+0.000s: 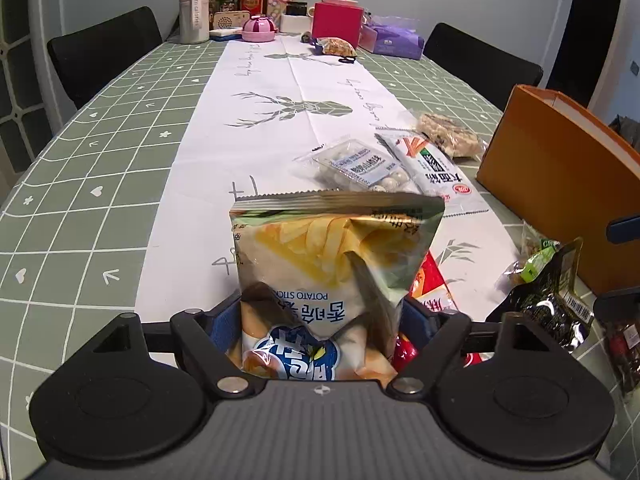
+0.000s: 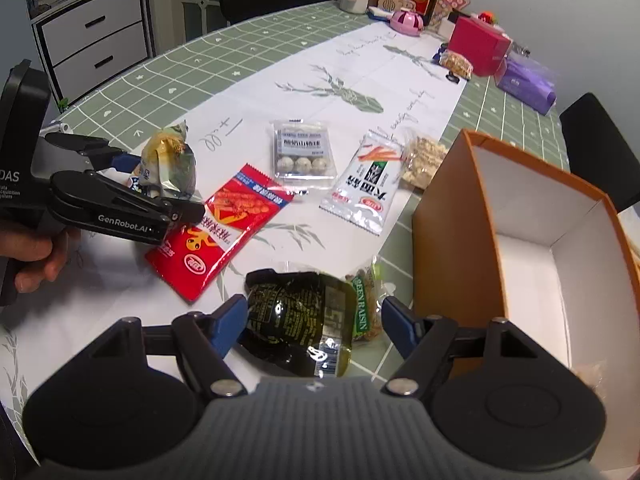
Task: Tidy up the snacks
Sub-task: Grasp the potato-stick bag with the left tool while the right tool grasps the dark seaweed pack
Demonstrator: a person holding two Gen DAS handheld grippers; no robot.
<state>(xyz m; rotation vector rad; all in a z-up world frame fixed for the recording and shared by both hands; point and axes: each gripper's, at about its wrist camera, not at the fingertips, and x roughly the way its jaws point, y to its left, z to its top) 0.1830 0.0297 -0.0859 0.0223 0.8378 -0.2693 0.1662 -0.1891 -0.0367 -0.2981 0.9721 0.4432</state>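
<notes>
Left gripper [image 1: 320, 312] clamped on the potato-stick bag [image 1: 332, 264], bag standing up between both blue pads. Right gripper [image 2: 310, 320] spread wide either side of the dark green packet [image 2: 300, 320] lying on the table [image 2: 132, 80], pads apart from it. Only in the right wrist view: orange box [image 2: 448, 216] at 3 o'clock showing its white inside, red packet [image 2: 218, 232] at 10 o'clock.

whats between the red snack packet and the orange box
In the right wrist view, the black foil pack and green raisin bag lie between the red packet and the orange box.
</notes>
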